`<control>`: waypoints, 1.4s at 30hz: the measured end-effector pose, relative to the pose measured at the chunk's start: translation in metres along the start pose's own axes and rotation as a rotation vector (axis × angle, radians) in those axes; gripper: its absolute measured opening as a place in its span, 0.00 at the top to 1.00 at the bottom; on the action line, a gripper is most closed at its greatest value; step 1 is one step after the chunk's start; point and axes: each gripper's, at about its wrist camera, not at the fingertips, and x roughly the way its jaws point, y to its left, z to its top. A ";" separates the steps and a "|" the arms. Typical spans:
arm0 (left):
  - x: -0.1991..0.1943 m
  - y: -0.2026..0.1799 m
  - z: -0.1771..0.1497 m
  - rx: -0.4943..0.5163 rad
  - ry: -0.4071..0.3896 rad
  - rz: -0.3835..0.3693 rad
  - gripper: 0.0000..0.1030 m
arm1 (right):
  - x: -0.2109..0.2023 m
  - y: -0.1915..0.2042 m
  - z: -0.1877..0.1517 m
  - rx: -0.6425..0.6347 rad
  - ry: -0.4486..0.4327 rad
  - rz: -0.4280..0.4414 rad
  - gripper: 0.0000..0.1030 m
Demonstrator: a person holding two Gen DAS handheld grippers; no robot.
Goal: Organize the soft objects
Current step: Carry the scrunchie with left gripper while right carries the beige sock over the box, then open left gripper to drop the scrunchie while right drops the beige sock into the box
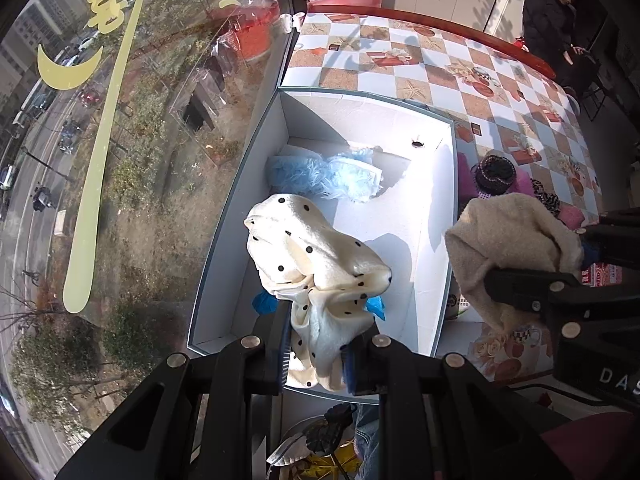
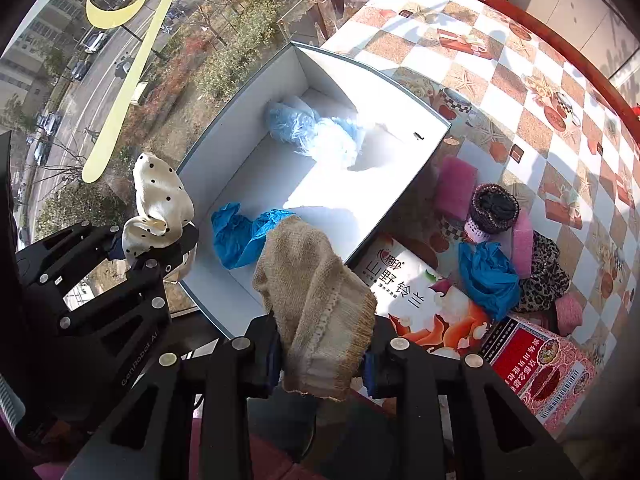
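Observation:
My left gripper (image 1: 320, 344) is shut on a cream cloth with black dots (image 1: 316, 256), held above the near end of an open white box (image 1: 448, 216). It also shows in the right wrist view (image 2: 160, 204), at the box's left rim. My right gripper (image 2: 320, 356) is shut on a beige knitted piece (image 2: 316, 300), held over the box's near right corner (image 2: 360, 256); it shows in the left wrist view (image 1: 516, 256) too. Inside the box lie a light blue fluffy item (image 2: 316, 132) and a crumpled blue cloth (image 2: 244, 232).
The box stands on a chequered tablecloth (image 2: 520, 80) beside a big window. Right of the box lie pink sponges (image 2: 456, 184), a dark knitted roll (image 2: 494, 208), another blue cloth (image 2: 488, 276), a leopard-print cloth (image 2: 548, 276) and printed packages (image 2: 424, 300). A person (image 1: 552, 20) sits far back.

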 end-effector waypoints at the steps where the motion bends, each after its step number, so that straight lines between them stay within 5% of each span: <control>1: 0.000 0.000 0.000 0.000 0.002 0.002 0.78 | 0.000 0.001 0.002 -0.004 -0.004 0.000 0.70; 14: 0.009 0.004 0.000 -0.019 0.022 0.008 0.73 | 0.006 0.010 0.027 -0.033 -0.024 -0.001 0.70; 18: 0.008 0.006 0.000 -0.027 0.012 0.029 0.43 | 0.007 0.014 0.038 -0.043 -0.032 -0.004 0.70; 21: 0.007 0.006 -0.002 -0.029 0.007 0.039 0.28 | 0.005 0.014 0.042 -0.039 -0.041 0.003 0.53; 26: 0.004 0.011 -0.003 -0.073 -0.009 -0.003 0.17 | 0.001 0.013 0.045 -0.027 -0.051 0.013 0.49; 28: 0.006 0.014 -0.002 -0.102 0.000 -0.037 0.15 | -0.001 0.009 0.044 -0.009 -0.055 0.021 0.16; 31: 0.012 0.017 -0.001 -0.138 0.041 -0.090 0.09 | -0.003 0.003 0.043 0.016 -0.056 0.025 0.13; 32: 0.013 0.018 -0.002 -0.149 0.045 -0.099 0.00 | -0.003 0.001 0.042 0.028 -0.050 0.021 0.13; 36: 0.009 0.017 -0.001 -0.179 0.011 -0.157 0.00 | -0.006 -0.002 0.040 0.047 -0.046 -0.002 0.13; 38: 0.008 0.015 0.002 -0.180 0.003 -0.167 0.00 | -0.007 -0.004 0.038 0.054 -0.048 -0.002 0.00; 42: 0.005 0.010 0.004 -0.164 -0.001 -0.156 0.00 | -0.011 -0.009 0.036 0.071 -0.057 0.009 0.00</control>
